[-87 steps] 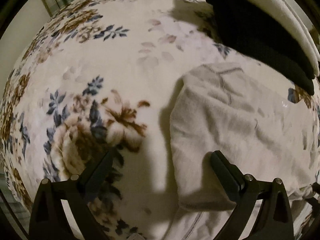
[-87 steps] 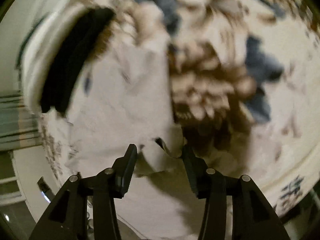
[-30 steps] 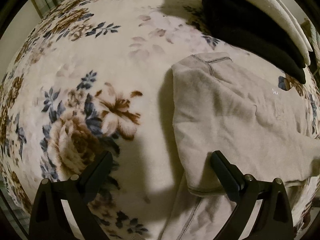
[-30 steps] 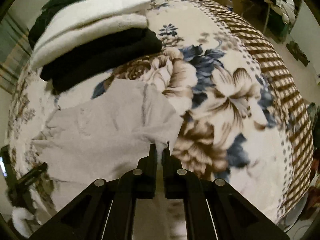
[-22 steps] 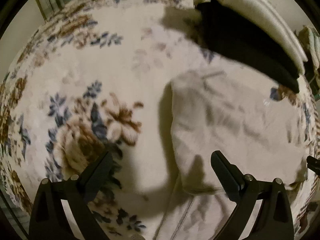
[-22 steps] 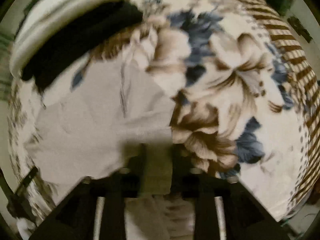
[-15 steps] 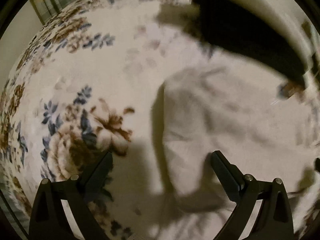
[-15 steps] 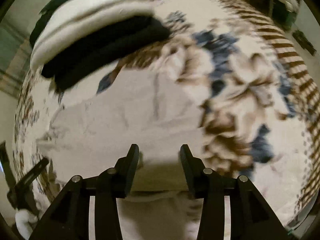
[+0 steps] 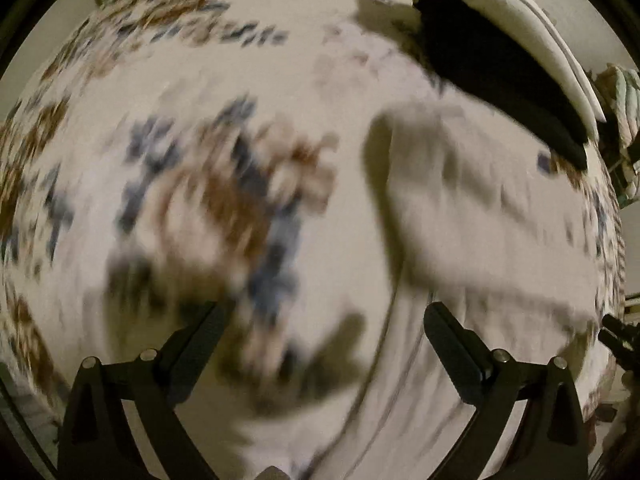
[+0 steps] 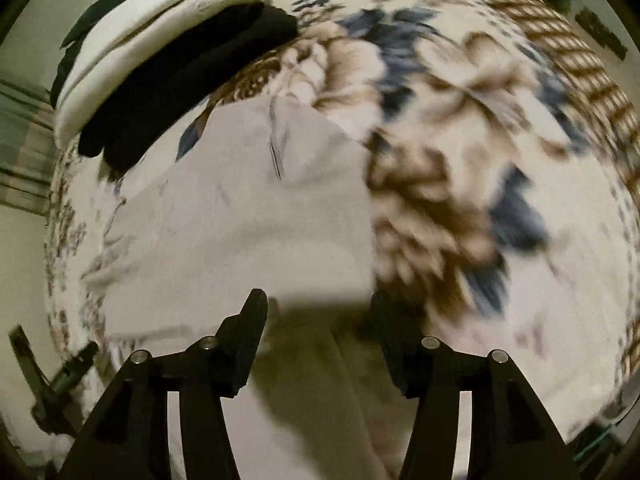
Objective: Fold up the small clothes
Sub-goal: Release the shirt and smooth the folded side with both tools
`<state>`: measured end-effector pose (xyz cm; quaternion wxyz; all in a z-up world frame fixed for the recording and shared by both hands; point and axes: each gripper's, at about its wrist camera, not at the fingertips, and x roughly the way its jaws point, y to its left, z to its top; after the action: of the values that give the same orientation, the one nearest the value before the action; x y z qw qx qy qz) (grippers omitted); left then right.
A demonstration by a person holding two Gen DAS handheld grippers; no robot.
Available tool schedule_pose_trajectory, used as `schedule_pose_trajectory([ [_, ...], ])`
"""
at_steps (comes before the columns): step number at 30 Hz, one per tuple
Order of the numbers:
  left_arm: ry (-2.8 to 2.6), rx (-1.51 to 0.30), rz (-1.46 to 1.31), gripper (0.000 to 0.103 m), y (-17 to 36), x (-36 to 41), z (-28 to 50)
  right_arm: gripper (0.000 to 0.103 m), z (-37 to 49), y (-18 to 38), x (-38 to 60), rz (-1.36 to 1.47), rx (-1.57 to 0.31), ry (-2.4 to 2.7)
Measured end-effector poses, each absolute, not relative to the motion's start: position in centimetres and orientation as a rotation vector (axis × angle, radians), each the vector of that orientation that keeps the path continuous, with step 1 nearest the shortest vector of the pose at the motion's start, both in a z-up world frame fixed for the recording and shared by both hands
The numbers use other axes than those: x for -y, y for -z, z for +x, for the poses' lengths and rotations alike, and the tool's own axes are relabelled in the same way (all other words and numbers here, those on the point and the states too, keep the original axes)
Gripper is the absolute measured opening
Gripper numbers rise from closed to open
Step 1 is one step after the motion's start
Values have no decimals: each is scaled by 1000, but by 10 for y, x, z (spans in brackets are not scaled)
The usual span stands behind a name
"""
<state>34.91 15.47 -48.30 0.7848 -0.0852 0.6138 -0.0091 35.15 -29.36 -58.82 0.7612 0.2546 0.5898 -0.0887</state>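
1. Both tongs spread, empty: left gripper point(image 9: 324, 328), right gripper point(image 10: 316, 312).
2. Grey garment point(image 10: 248, 224) lies part-folded on floral blanket point(image 10: 500, 160), beside folded stack point(image 10: 168, 64).
3. We'd pinch the near edge w/ both, lift evenly, lay flat.

Soft cloth and matt black plastic

A matt grey knit garment point(image 10: 248, 216) is laid on a plush floral blanket point(image 10: 460, 168); matt black plastic fingers point(image 10: 244, 336) with metal screws are seen.

Two wrist views, close above the bed

We share the grey garment point(image 9: 492, 216) point(image 10: 248, 220) and folded stack point(image 9: 500, 52) point(image 10: 168, 56), seen from opposite sides.
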Motion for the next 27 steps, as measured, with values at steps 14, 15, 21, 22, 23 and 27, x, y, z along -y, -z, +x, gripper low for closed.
schedule_pose_trajectory([
  [14, 30, -1540, -171, 91, 558, -131, 184, 57, 134, 674, 270, 743, -1600, 60],
  [15, 41, -1539, -166, 89, 560, -129, 180, 57, 126, 680, 267, 744, -1608, 44],
  [21, 68, -1459, -68, 13, 551, -120, 158, 51, 99, 711, 239, 762, -1636, -37],
  [22, 76, -1453, -96, 9, 549, -123, 156, 37, 100, 712, 235, 757, -1624, -34],
  [23, 82, -1449, -115, 8, 548, -125, 152, 25, 99, 713, 234, 752, -1620, -30],
  [27, 91, -1410, -135, 6, 531, -125, 145, 7, 96, 702, 240, 779, -1590, -37],
])
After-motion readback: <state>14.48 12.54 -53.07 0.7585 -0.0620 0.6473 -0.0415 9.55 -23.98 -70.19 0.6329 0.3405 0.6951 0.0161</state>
